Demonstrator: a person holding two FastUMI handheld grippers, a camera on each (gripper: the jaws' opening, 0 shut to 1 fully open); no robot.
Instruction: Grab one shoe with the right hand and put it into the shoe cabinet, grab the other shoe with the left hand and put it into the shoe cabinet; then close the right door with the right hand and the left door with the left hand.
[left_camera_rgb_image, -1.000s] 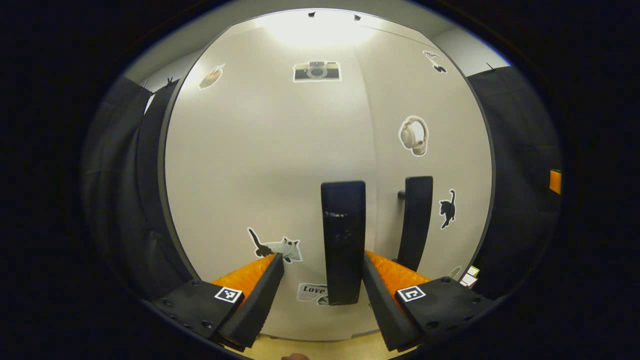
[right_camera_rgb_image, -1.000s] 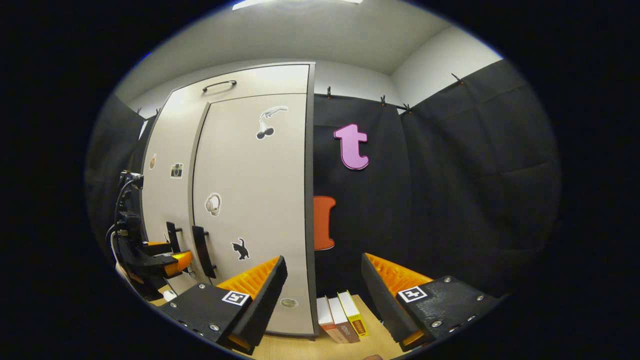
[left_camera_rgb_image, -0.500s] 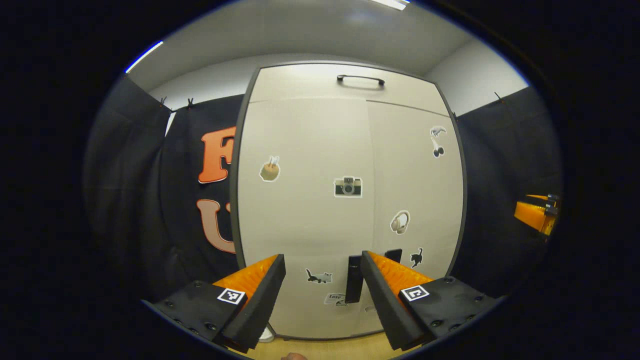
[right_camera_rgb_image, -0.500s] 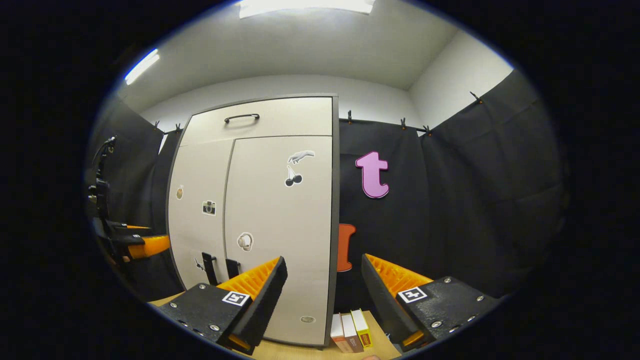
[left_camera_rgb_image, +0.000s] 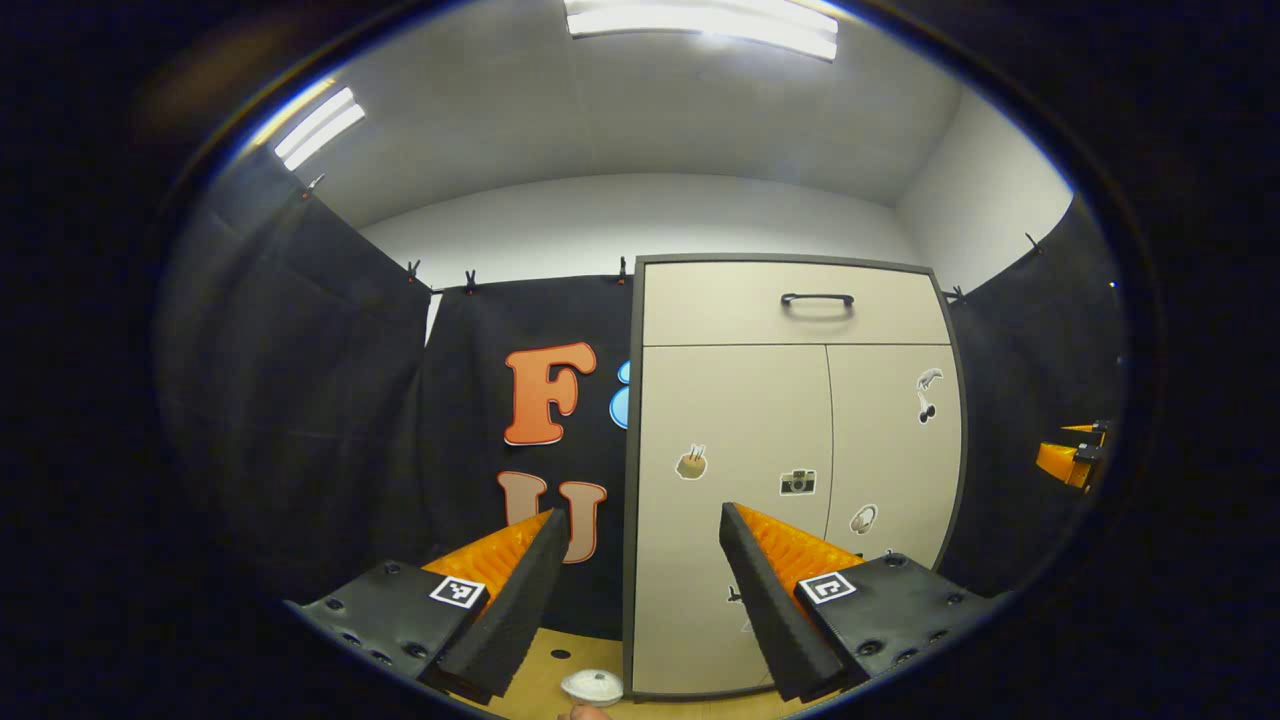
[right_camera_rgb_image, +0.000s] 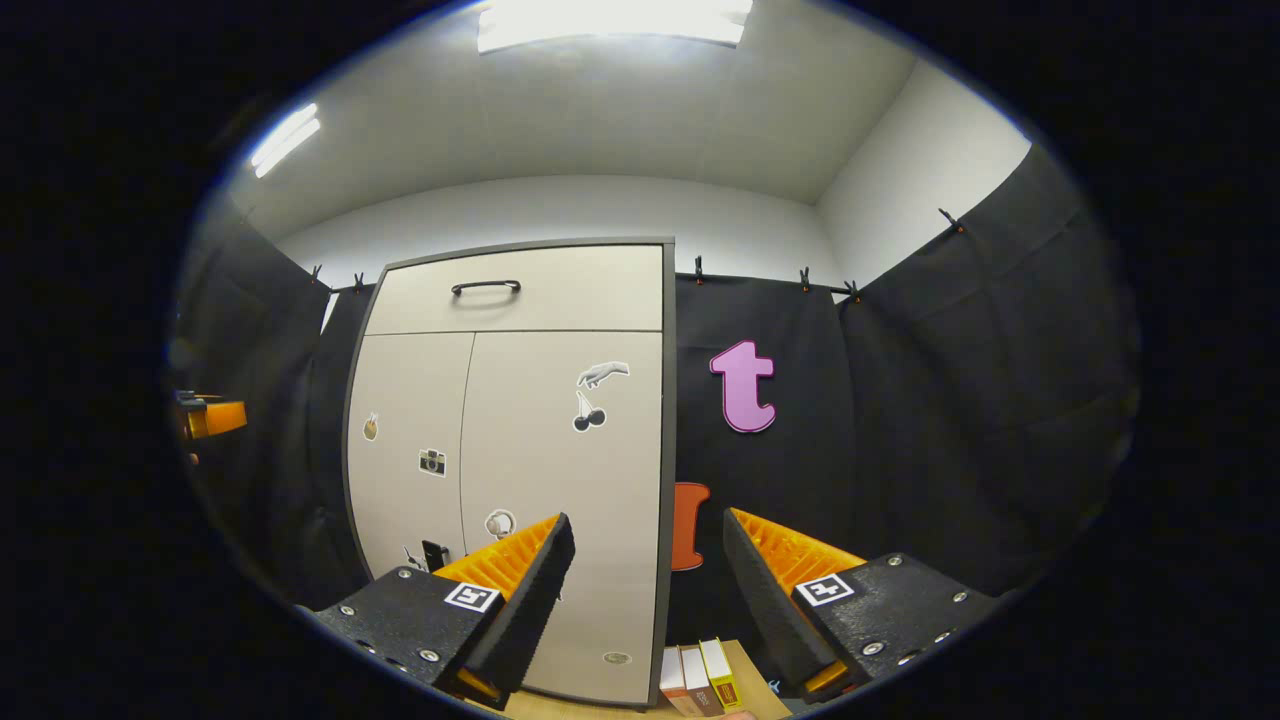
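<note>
The tall cream shoe cabinet with a dark grey frame (left_camera_rgb_image: 735, 420) stands upright against the black cloth wall, both of its lower doors closed flush, a drawer front with a black bar handle (left_camera_rgb_image: 817, 298) above them. Small stickers dot the doors: a camera (left_camera_rgb_image: 797, 482), headphones (left_camera_rgb_image: 863, 519), cherries under a hand (right_camera_rgb_image: 590, 412). The left gripper (left_camera_rgb_image: 640, 590) hangs in front of the cabinet with its fingers spread wide and nothing between them; the right gripper (right_camera_rgb_image: 645, 600) likewise gapes empty, facing the cabinet's right edge. The cabinet rests on a light wooden surface (left_camera_rgb_image: 545, 670); to its left there lies a small white rounded object (left_camera_rgb_image: 592, 685), and to its right stand three slim boxes (right_camera_rgb_image: 700, 675). White walls and ceiling strip lights (left_camera_rgb_image: 700, 18) rise above the cabinet
</note>
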